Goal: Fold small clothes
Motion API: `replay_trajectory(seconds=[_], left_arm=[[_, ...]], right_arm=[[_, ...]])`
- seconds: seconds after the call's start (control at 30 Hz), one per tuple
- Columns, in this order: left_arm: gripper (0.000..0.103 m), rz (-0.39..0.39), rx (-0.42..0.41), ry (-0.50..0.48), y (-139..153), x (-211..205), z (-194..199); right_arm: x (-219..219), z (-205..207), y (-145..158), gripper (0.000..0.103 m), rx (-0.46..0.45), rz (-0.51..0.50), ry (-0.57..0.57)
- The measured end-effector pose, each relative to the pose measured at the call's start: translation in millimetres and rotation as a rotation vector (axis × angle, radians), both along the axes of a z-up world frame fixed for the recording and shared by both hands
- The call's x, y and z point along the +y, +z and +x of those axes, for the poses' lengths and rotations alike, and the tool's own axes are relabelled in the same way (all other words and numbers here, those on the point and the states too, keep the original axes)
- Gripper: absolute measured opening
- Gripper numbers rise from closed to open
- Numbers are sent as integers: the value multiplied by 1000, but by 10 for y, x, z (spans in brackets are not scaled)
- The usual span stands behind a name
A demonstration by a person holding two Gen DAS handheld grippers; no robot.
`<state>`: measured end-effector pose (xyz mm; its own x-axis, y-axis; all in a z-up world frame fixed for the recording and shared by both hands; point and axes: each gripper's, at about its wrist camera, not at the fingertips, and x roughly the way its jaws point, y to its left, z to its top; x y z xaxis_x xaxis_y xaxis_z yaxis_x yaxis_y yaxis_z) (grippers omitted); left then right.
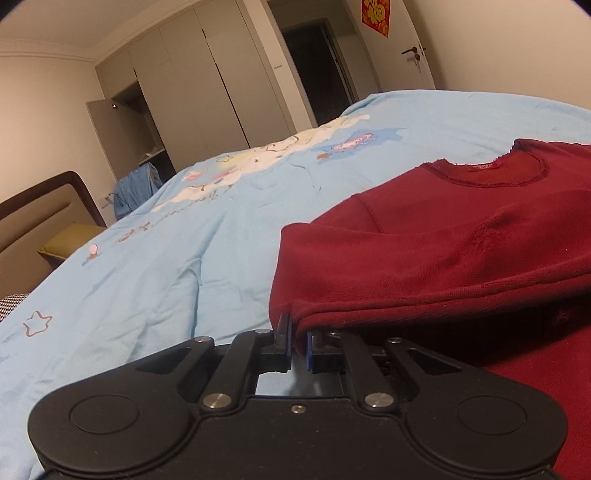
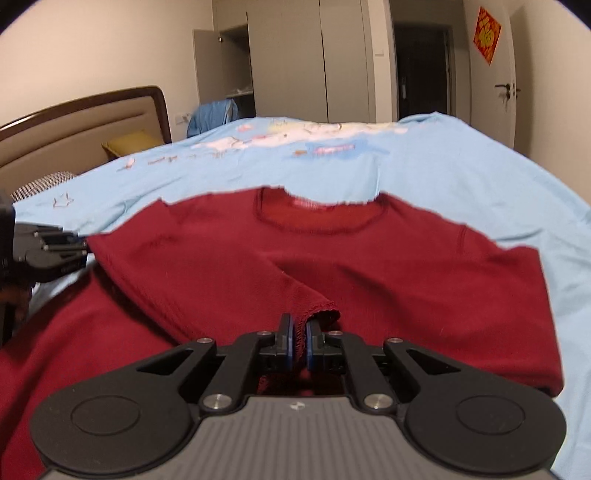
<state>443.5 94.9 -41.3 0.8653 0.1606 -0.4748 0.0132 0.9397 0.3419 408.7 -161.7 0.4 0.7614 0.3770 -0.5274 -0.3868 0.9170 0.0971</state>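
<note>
A dark red top (image 2: pixel 369 266) lies spread on the pale blue bedcover (image 2: pixel 461 173), its neckline (image 2: pixel 321 218) toward the far side of the bed. The left gripper (image 1: pixel 297 334) has its jaws pinched together on a folded edge of the top at its left side. The right gripper (image 2: pixel 300 326) is clamped on the cuff of a sleeve (image 2: pixel 221 273) drawn across the front of the top. From the right view the left gripper shows at the far left, at the top's edge. Beyond the bed stand a headboard (image 2: pixel 85 129), a yellow pillow (image 2: pixel 129 144), a wardrobe (image 2: pixel 306 62) with one door ajar, blue clothing (image 2: pixel 212 114) hung nearby, and a door (image 2: pixel 506 81) bearing a red ornament (image 2: pixel 488 35). The cover around the top lies bare.
</note>
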Motion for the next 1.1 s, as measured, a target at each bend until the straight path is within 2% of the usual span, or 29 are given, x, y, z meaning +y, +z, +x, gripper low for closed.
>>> replay_trajectory(seconds=[0.07, 0.13, 0.17, 0.2, 0.23, 0.3, 0.37, 0.43, 0.6, 0.73, 0.8, 0.87, 0.93, 0.97, 1.03, 1.1], left_arm=[[19, -27, 11, 4, 27, 38, -16], [32, -68, 32, 25, 72, 90, -58], [47, -97, 36, 35, 99, 120, -108], [59, -126, 34, 44, 125, 150, -170], [61, -154, 27, 55, 151, 178, -259], [72, -195, 26, 57, 190, 224, -440], [79, -235, 29, 68, 222, 267, -659], [84, -295, 40, 75, 250, 315, -887], [96, -410, 78, 51, 269, 321, -1457], [98, -452, 115, 14, 227, 250, -1827], [94, -459, 139, -14, 186, 191, -1966], [87, -452, 163, -44, 145, 137, -2075], [75, -457, 197, -65, 90, 100, -2151], [68, -464, 208, -72, 69, 87, -2182], [66, -460, 215, -79, 53, 60, -2231], [66, -461, 225, -77, 46, 51, -2238]], right_arm=[[-27, -28, 14, 11, -2, 14, -3], [-76, -66, 48, 18, -4, 32, -1], [-98, -86, 63, 20, -6, 38, 6], [-127, -130, 80, 29, -11, 41, 14], [-153, -180, 95, 43, -17, 38, 21], [-211, -313, 117, 56, -31, 26, 39], [-267, -480, 136, 68, -38, 12, 56], [-335, -666, 137, 85, -43, 1, 65], [-515, -1157, 113, 98, -35, -11, 46], [-633, -1517, 72, 99, -6, 8, 9], [-676, -1686, 39, 98, 13, 22, -5], [-707, -1831, 1, 92, 35, 37, -13], [-714, -1961, -52, 77, 62, 42, -23], [-715, -2024, -85, 72, 76, 46, -28], [-714, -2116, -142, 60, 111, 57, -34], [-708, -2187, -197, 58, 133, 71, -37]])
